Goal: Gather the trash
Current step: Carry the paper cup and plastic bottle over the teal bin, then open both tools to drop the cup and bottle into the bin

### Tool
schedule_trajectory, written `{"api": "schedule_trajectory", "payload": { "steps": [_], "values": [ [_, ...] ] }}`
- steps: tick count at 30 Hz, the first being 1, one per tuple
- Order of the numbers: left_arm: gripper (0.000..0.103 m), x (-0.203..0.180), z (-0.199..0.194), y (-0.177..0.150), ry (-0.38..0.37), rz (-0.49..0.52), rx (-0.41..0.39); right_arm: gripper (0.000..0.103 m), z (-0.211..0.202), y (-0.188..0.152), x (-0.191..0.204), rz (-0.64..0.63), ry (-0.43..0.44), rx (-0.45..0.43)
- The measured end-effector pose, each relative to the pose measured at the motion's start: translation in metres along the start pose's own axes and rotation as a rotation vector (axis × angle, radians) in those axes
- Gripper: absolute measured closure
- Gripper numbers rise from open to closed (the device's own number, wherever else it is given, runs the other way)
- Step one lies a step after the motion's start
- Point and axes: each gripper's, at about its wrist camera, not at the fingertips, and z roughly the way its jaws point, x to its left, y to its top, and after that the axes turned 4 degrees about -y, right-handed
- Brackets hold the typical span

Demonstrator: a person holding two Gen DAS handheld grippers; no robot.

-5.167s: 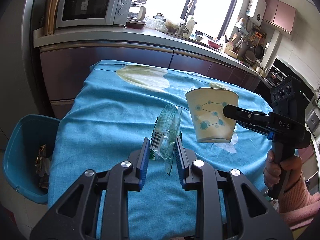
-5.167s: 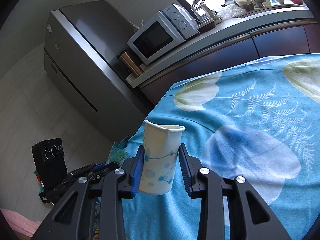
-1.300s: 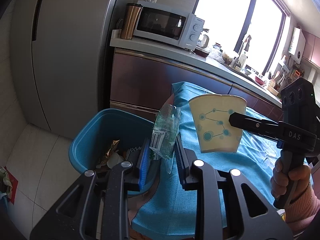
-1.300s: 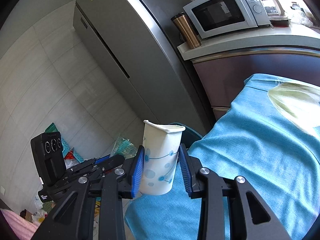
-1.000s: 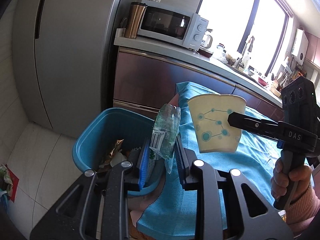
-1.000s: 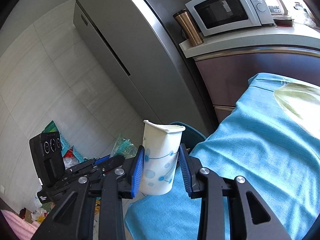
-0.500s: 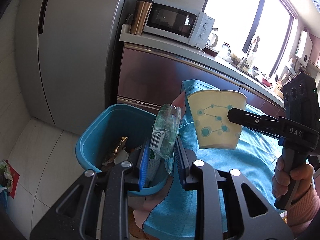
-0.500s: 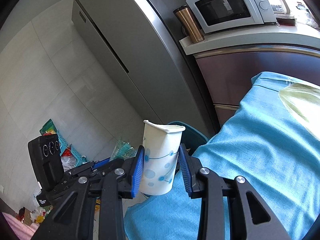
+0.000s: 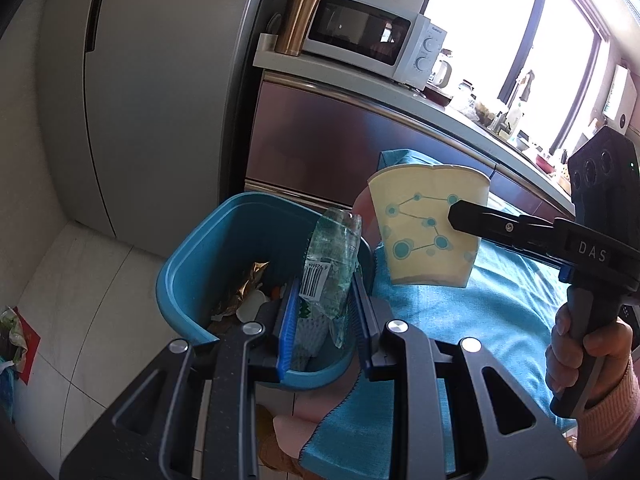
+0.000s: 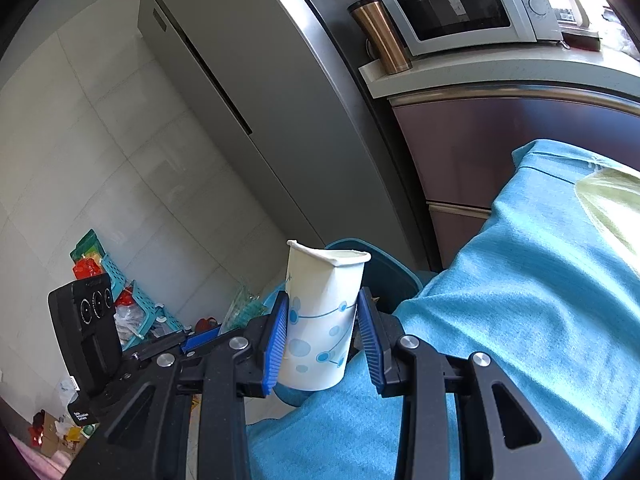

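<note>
My left gripper [image 9: 324, 308] is shut on a crushed clear plastic bottle [image 9: 330, 264] with a barcode label, held upright right over the blue trash bin [image 9: 200, 252]. The bin stands on the floor at the table's left end and holds wrappers and scraps. My right gripper [image 10: 322, 330] is shut on a white paper cup [image 10: 322, 320] with blue dots, upright, above the table's edge beside the bin [image 10: 392, 268]. The cup [image 9: 428, 232] and right gripper [image 9: 516, 228] also show in the left wrist view, right of the bottle.
The table has a blue flowered cloth [image 10: 532, 304]. Behind the bin are a tall grey fridge [image 9: 152, 80] and a counter with a microwave [image 9: 368, 36] and a copper tumbler [image 9: 298, 20]. Bags and a teal crate [image 10: 132, 304] lie on the floor.
Both grippers have swung left from over the table to the bin. In the last second the left gripper has moved nearer, so the bottle now hangs over the bin's opening. Both stay shut.
</note>
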Motion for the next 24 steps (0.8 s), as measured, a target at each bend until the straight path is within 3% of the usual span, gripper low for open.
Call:
{"api": "schedule_trajectory", "payload": {
  "steps": [24],
  "values": [
    [0.076,0.015,0.028,-0.005,0.031,-0.031,0.044,0.070,0.048,0.006,0.012,-0.025,-0.061,0.067]
  ]
}}
